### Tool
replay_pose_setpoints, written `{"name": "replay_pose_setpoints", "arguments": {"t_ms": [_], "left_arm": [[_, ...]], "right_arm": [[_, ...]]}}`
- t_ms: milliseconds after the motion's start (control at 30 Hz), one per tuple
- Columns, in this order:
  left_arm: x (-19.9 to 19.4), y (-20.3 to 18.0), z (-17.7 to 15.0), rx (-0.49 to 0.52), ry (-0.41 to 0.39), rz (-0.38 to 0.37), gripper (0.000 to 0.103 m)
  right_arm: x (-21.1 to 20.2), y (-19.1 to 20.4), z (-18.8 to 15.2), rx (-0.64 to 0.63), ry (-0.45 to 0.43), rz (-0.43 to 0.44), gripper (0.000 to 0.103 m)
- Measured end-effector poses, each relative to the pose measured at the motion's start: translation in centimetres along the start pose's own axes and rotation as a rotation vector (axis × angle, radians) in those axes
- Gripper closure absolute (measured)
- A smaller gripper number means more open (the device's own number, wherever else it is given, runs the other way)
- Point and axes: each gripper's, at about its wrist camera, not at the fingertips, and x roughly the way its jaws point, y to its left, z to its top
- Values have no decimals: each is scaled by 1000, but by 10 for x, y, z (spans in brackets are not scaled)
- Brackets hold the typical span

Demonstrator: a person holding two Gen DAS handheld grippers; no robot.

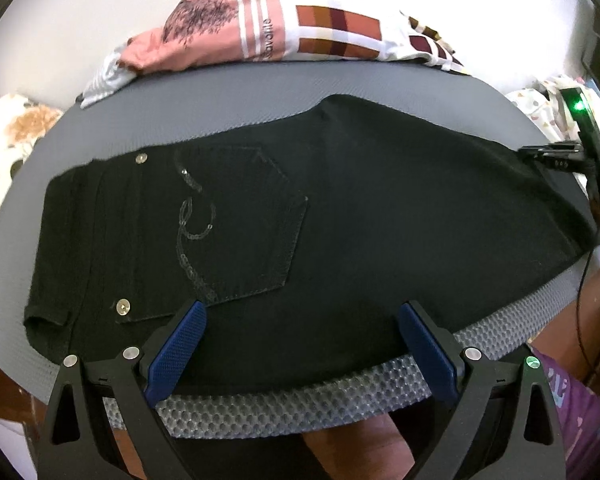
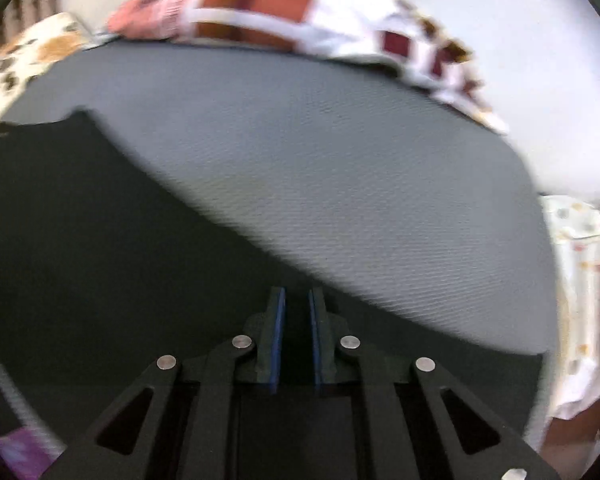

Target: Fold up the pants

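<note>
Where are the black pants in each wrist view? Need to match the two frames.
Left wrist: black pants span the middle, waistband left, pocket left of centre, on the grey mat.
Right wrist: pants fill the lower left, blurred, running under the fingers.
Shared landmark: the pink and checked cloth pile along the mat's far edge.

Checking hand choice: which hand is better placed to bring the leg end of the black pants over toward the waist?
Right, probably. The right tongs sit nearly closed over the narrow leg end of the black pants; the left tongs hang wide open near the back pocket.
</note>
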Motion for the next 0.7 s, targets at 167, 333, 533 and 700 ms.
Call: {"name": "replay_pose_setpoints", "arguments": {"t_ms": [167, 333, 533, 700], "left_arm": [[1, 4, 1, -18, -3, -5, 6], [1, 3, 2, -16, -2, -12, 6], [-2, -2, 2, 13, -4, 3, 6], [-7, -1, 3, -3, -22, 2, 6]], "right_arm": [[-17, -74, -16, 233, -35, -50, 88], [-48, -21, -39, 92, -80, 198, 88], [-28, -17, -55, -36, -41, -28, 86], [-31, -126, -60, 263, 8, -241, 77]]}}
